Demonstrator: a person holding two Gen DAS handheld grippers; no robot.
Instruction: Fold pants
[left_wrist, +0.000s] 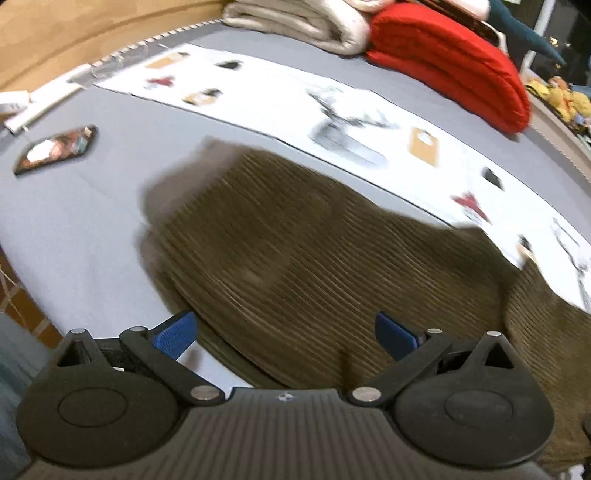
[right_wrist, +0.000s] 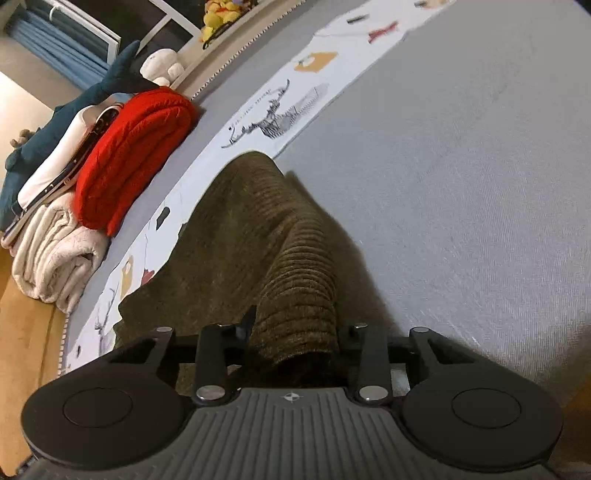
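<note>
The olive-brown corduroy pants (left_wrist: 295, 251) lie on the grey bed sheet (left_wrist: 92, 206), partly over a white printed cloth (left_wrist: 280, 99). My left gripper (left_wrist: 284, 332) is open, its blue fingertips (left_wrist: 177, 330) spread wide just above the near edge of the pants, holding nothing. In the right wrist view my right gripper (right_wrist: 295, 339) is shut on a bunched fold of the pants (right_wrist: 295, 280), which rises from the bed into the jaws. Its fingertips are hidden by the fabric.
A folded red blanket (left_wrist: 454, 62) and a beige blanket (left_wrist: 295, 22) lie at the far side of the bed, with plush toys (right_wrist: 221, 18) beyond. A dark hexagonal card (left_wrist: 55, 147) lies left on the sheet. A wooden bed frame (left_wrist: 74, 29) borders it.
</note>
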